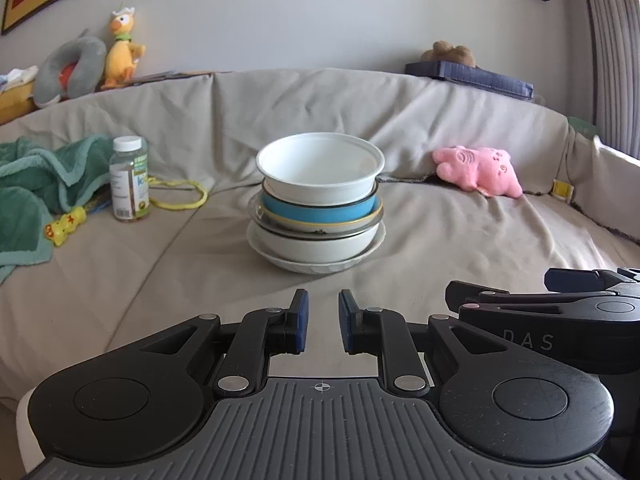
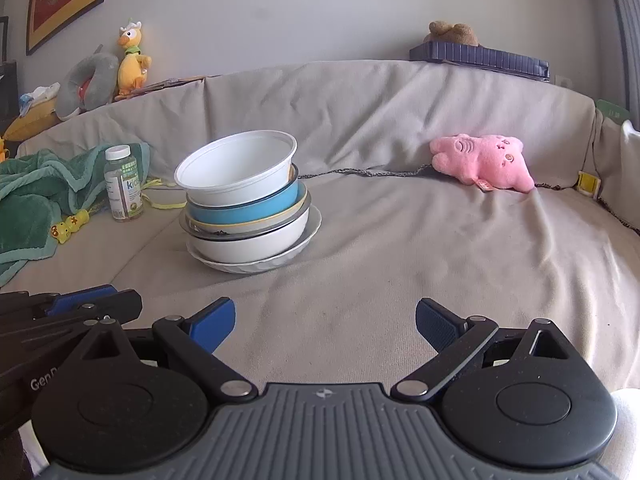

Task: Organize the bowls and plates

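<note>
- Right now the plates and bowls sit in one stack (image 1: 318,204) on the sofa (image 1: 460,248), mid-cushion, well apart from both claws
- We see a white bowl (image 1: 320,170) on top, tilted toward the left in the right wrist view, then a blue bowl (image 1: 320,210), with a wide white plate (image 1: 316,264) at the bottom
- Our left claw (image 1: 323,322) is empty with only a narrow gap between its pads; our right claw (image 2: 325,326) is spread wide and empty
- We judge this fits either a finished stack with the claws drawn back, or a pile waiting to be sorted; the pictures cannot settle which
- If we do touch it, we should pinch the top bowl's rim, since the soft cushion could let the leaning stack tip
- We should keep clear of the bottle (image 1: 129,180) and the pink toy (image 1: 478,170)
</note>
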`<state>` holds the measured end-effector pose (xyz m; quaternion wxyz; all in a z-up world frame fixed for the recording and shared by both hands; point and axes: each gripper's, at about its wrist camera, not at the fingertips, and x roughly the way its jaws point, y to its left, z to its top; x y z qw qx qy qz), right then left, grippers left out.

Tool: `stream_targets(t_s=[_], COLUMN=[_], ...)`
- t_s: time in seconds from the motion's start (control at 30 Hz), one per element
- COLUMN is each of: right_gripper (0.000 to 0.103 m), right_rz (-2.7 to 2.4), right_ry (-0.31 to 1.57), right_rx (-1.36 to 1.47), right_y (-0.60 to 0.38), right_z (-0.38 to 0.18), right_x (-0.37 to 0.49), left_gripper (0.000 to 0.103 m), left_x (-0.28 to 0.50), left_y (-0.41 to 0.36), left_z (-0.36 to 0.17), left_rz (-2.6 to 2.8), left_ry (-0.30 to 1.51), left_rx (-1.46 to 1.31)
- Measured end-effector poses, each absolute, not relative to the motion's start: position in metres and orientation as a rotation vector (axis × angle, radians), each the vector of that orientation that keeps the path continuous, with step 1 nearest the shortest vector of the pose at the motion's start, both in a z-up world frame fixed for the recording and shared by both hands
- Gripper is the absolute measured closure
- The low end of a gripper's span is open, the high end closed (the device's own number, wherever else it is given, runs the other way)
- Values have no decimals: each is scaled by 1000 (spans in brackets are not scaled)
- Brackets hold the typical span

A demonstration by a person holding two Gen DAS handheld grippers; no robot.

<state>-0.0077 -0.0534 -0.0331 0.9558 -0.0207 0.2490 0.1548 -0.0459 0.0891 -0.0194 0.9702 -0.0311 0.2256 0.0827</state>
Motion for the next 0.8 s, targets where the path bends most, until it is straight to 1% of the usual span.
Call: stream_targets(t_s=[0.8], right_gripper=[6], right_rz=[312], right_ry=[500], right_rx=[-33], right_y=[-53], right_z=[-32], right_x=[-9], left_gripper=[83], left_x=[-44], left_y=[89], left_z=[-20], left_rz=[171], left_ry=[471], left_rx=[-71])
